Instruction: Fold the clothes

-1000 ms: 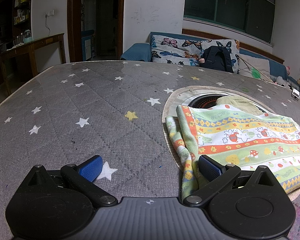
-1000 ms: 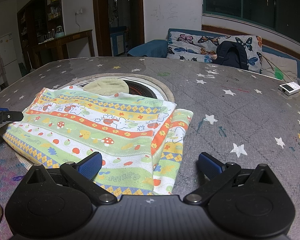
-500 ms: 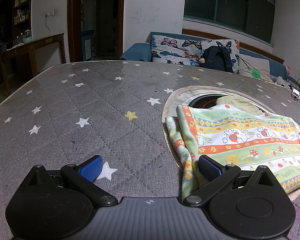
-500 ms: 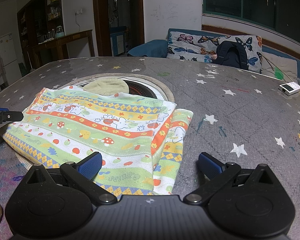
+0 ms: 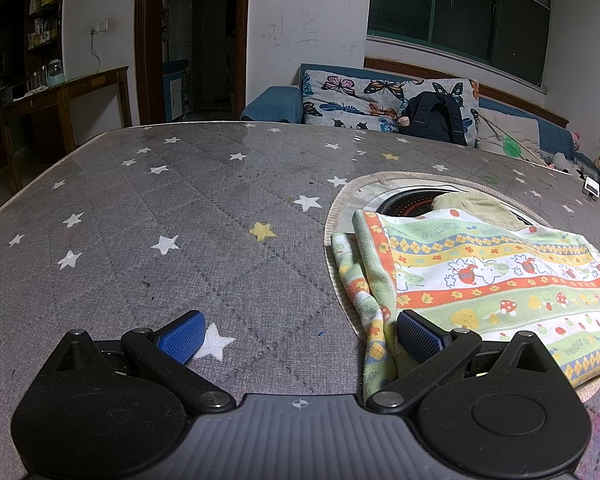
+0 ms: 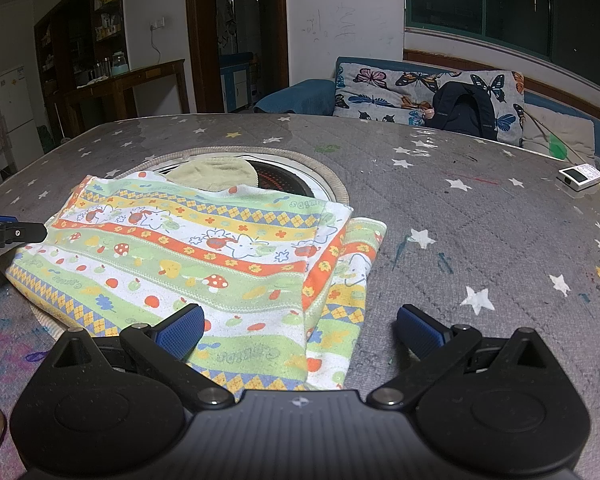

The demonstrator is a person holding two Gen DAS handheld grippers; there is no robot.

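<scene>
1. One grey star-printed table cover (image 5: 204, 240) spans both views, with one round braided-edged opening (image 6: 332, 184) cut into it.
2. One folded striped cloth (image 6: 188, 248) – mushrooms and animals in its bands – lies partly over that opening, covering its near side; one pale yellow cloth (image 6: 216, 170) sits in the opening behind it.
3. Two grippers: the left gripper (image 5: 300, 334) has jaws spread wide at the cloth's left edge, and the right gripper (image 6: 300, 328) – also spread wide – has one pad over the cloth's near right corner. Neither holds anything.
4. One small white device (image 6: 580, 176) lies far right.
</scene>
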